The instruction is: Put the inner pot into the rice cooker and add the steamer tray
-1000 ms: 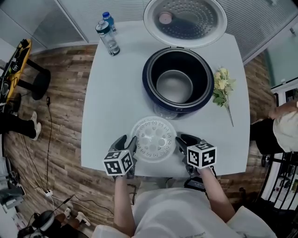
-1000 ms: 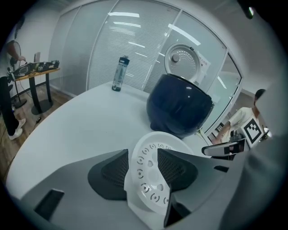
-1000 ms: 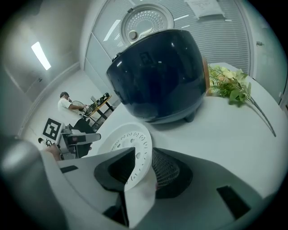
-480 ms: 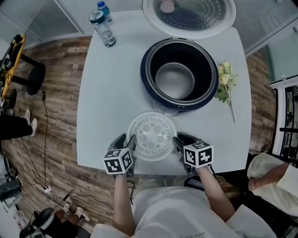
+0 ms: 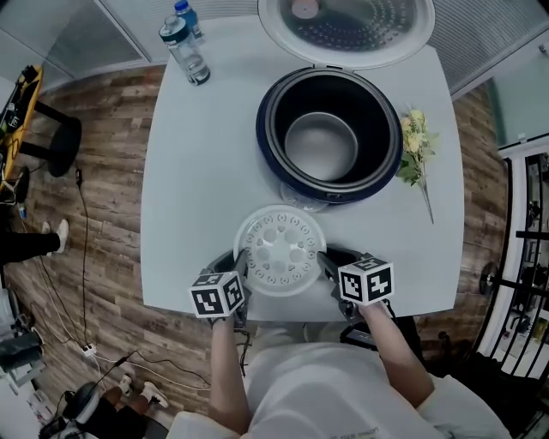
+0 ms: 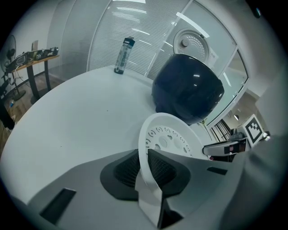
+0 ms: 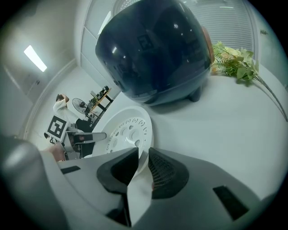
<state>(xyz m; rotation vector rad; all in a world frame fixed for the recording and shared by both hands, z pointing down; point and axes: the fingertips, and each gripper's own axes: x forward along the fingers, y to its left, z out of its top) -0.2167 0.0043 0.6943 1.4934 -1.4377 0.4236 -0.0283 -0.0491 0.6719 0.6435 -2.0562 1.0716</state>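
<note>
The white perforated steamer tray (image 5: pixel 280 250) lies on the table near its front edge, in front of the dark blue rice cooker (image 5: pixel 330 137). The silver inner pot (image 5: pixel 321 146) sits inside the cooker. My left gripper (image 5: pixel 233 273) holds the tray's left rim and my right gripper (image 5: pixel 329 267) its right rim. Both jaws have just been closing. In the left gripper view the tray (image 6: pixel 173 137) has its rim pinched between the pads of the left gripper (image 6: pixel 143 155). The right gripper (image 7: pixel 143 155) pinches the tray (image 7: pixel 123 132) the same way.
The cooker's lid (image 5: pixel 347 26) stands open at the back. Two water bottles (image 5: pixel 184 51) stand at the far left corner of the white table (image 5: pixel 197 171). A sprig of yellow flowers (image 5: pixel 414 150) lies right of the cooker. Wooden floor surrounds the table.
Both grippers have sunk a little and closed their jaws onto the tray's rim. The person at the right edge of the head view has gone out of view.
</note>
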